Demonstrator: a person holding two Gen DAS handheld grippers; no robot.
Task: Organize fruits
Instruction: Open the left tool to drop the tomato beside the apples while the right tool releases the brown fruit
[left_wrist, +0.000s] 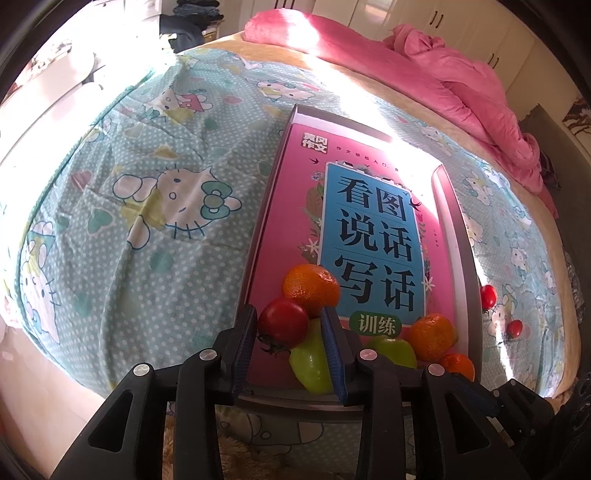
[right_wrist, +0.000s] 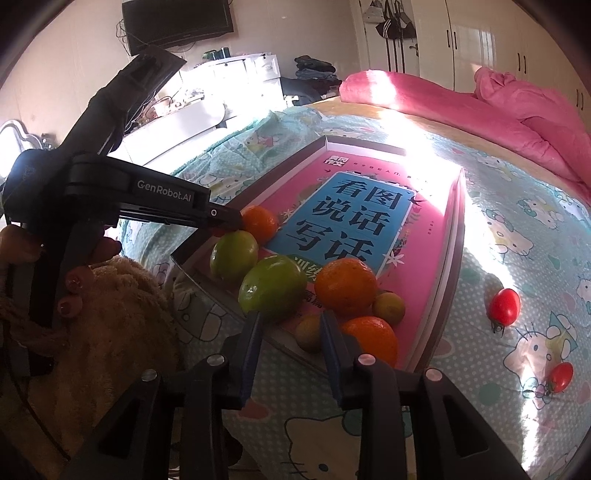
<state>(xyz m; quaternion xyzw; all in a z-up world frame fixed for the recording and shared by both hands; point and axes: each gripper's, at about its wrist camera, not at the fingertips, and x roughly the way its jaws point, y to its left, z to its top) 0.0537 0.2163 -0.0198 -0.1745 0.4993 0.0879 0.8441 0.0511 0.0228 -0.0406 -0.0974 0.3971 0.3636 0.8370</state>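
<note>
A pink box lid (left_wrist: 291, 229) (right_wrist: 439, 258) lies on the bed and holds fruit at its near end: oranges (left_wrist: 311, 288) (right_wrist: 345, 288), green fruits (left_wrist: 312, 363) (right_wrist: 272, 287) and small yellowish ones (right_wrist: 388, 307). My left gripper (left_wrist: 289, 322) has a red tomato (left_wrist: 283, 323) between its fingers over the lid's near corner; whether the pads touch it I cannot tell. In the right wrist view the left gripper (right_wrist: 225, 221) reaches in from the left. My right gripper (right_wrist: 291, 325) is open and empty at the lid's near edge. Two cherry tomatoes (right_wrist: 504, 306) (right_wrist: 560, 376) lie on the sheet to the right.
The bed has a teal cartoon-cat sheet (left_wrist: 147, 221). A pink blanket (right_wrist: 480, 110) is bunched at the far side. A beige plush sleeve (right_wrist: 110, 325) is at the lower left. White drawers (right_wrist: 236, 70) and wardrobes (right_wrist: 498, 40) stand beyond the bed.
</note>
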